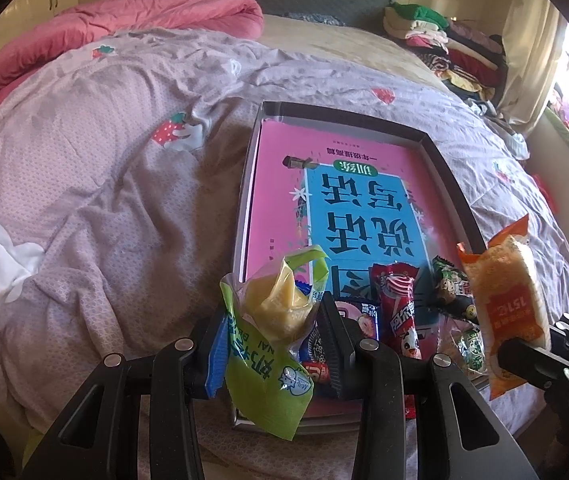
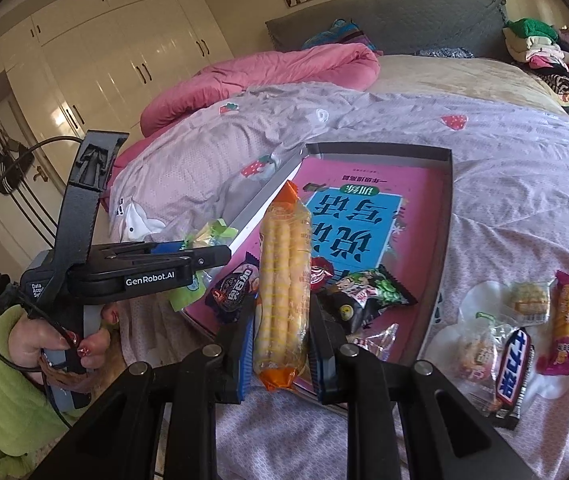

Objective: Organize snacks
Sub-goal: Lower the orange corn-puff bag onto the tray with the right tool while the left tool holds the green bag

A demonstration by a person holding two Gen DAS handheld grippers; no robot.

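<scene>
green packet (image 1: 272,344) hiding tray (image 1: 450,168) corner

Bedroom: bed (image 2: 424,80), wardrobe (image 2: 116,52).

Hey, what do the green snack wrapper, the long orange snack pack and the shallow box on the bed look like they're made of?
Green snack wrapper: thin glossy plastic film, creased, with a clear window.
Long orange snack pack: clear shiny plastic film, printed orange at its crimped ends.
Shallow box: probably matte grey cardboard, with thin, straight folded walls.
</scene>
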